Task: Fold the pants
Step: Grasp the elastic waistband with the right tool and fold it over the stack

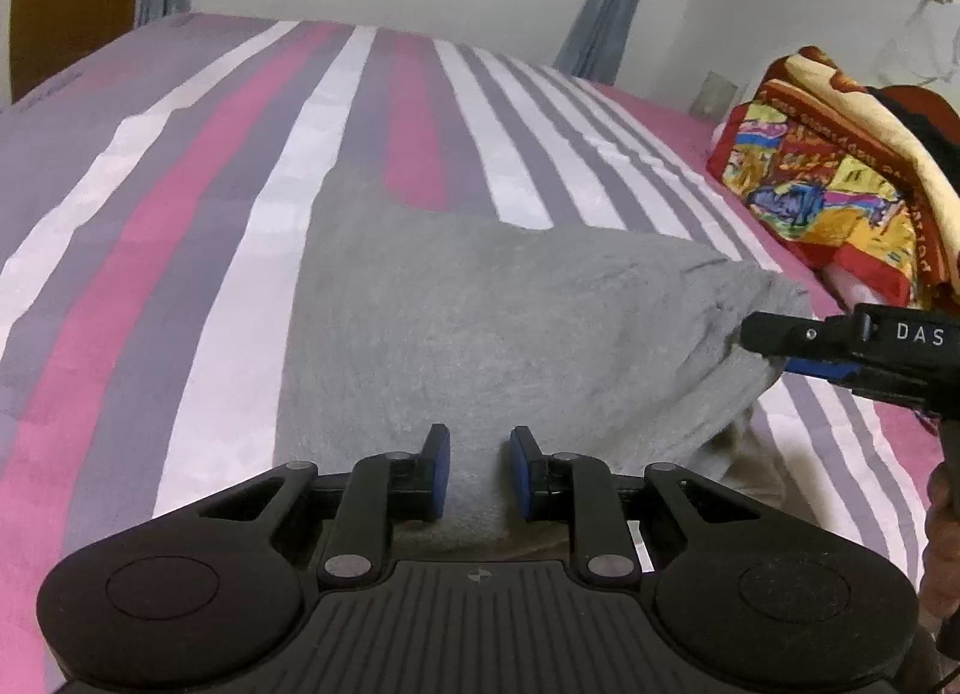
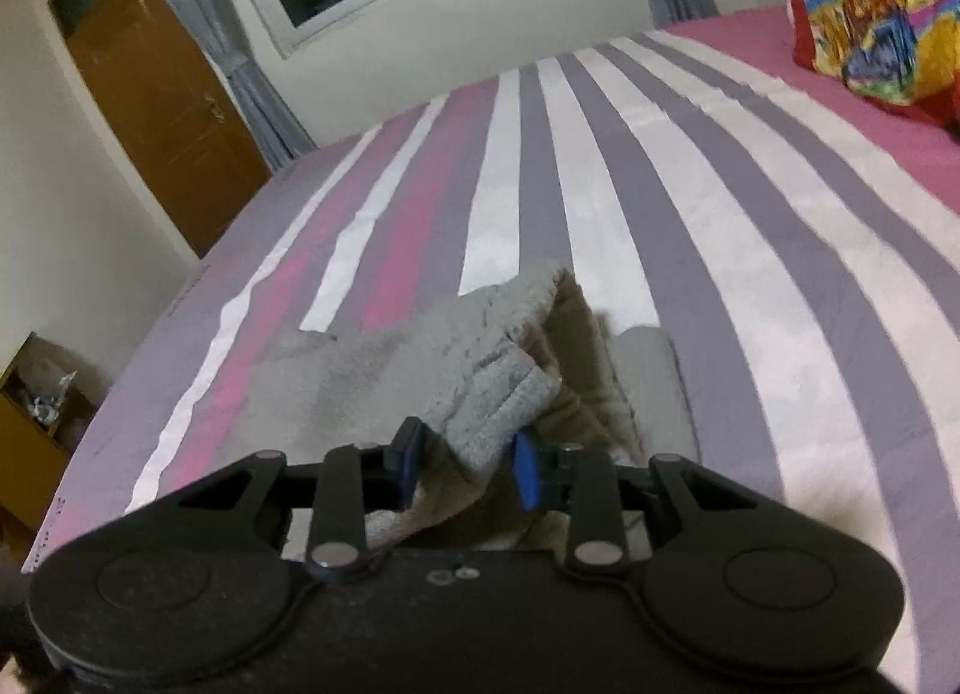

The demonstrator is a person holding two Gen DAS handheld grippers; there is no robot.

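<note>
Lying across the striped bed [image 1: 180, 250], the grey pants [image 1: 480, 322] look soft, thick and limp, so they should drape and sag from any held point; hems, waistband and folded edges seem the surest places to pinch. The right gripper [image 2: 465, 463] clamps a bunched edge of the fabric between its blue pads [image 2: 527, 478], lifting that corner off the sheet with its tan inner side showing. The left gripper [image 1: 477, 469] hovers low over the near part of the cloth, jaws apart with fabric between them, not pinching.
</note>
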